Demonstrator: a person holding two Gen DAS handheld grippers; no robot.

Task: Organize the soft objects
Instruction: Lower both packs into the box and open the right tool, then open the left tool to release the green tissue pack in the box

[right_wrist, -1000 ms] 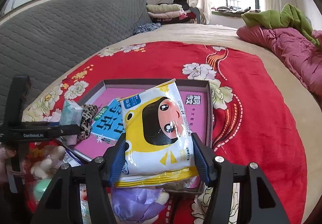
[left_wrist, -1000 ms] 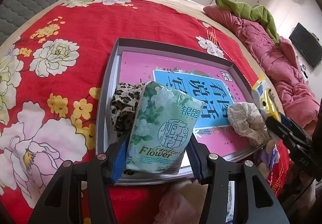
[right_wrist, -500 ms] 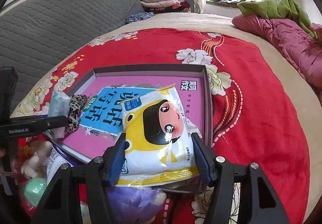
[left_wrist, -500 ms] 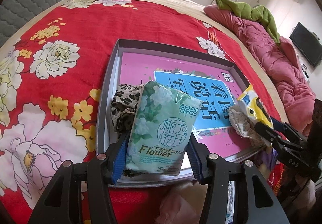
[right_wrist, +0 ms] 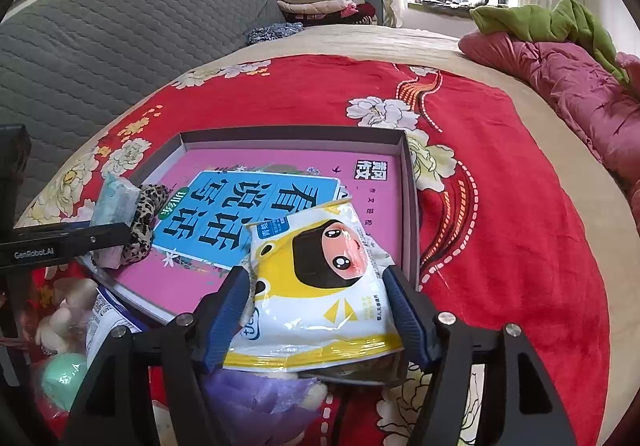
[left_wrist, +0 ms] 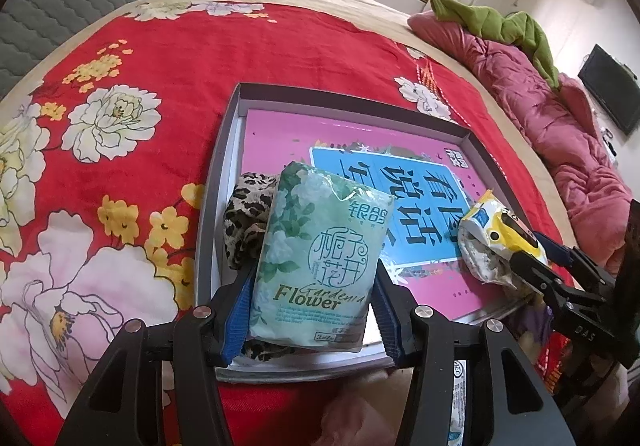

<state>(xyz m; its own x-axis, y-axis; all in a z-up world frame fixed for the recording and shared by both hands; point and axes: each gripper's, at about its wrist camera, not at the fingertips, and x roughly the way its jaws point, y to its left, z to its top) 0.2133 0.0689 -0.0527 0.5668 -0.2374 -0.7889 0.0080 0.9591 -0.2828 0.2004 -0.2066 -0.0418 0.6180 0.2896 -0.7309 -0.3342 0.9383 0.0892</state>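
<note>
While my left gripper (left_wrist: 314,286) pinches the green tissue pack (left_wrist: 320,266) by its two long sides, the pack stands tilted between the blue pads, its lower end over the near left corner of the grey tray (left_wrist: 224,149) on the bed. A leopard-print cloth (left_wrist: 246,213) lies in the tray directly behind and under the pack, touching it.

On my right gripper (right_wrist: 316,310) the jaws have just been opening, and the yellow cartoon pack (right_wrist: 320,286) lies between them. From the right wrist view I see a sliver of gap at the left pad, while the right pad looks just beside the wrapper; I cannot tell whether it touches. The pack rests at the tray's near right corner, partly on a pale crumpled cloth (left_wrist: 480,258), its top edge lying over the blue and pink book cover (right_wrist: 240,213) lining the tray. Below the tray's near edge, a purple plush (right_wrist: 256,398) sits under that gripper.
</note>
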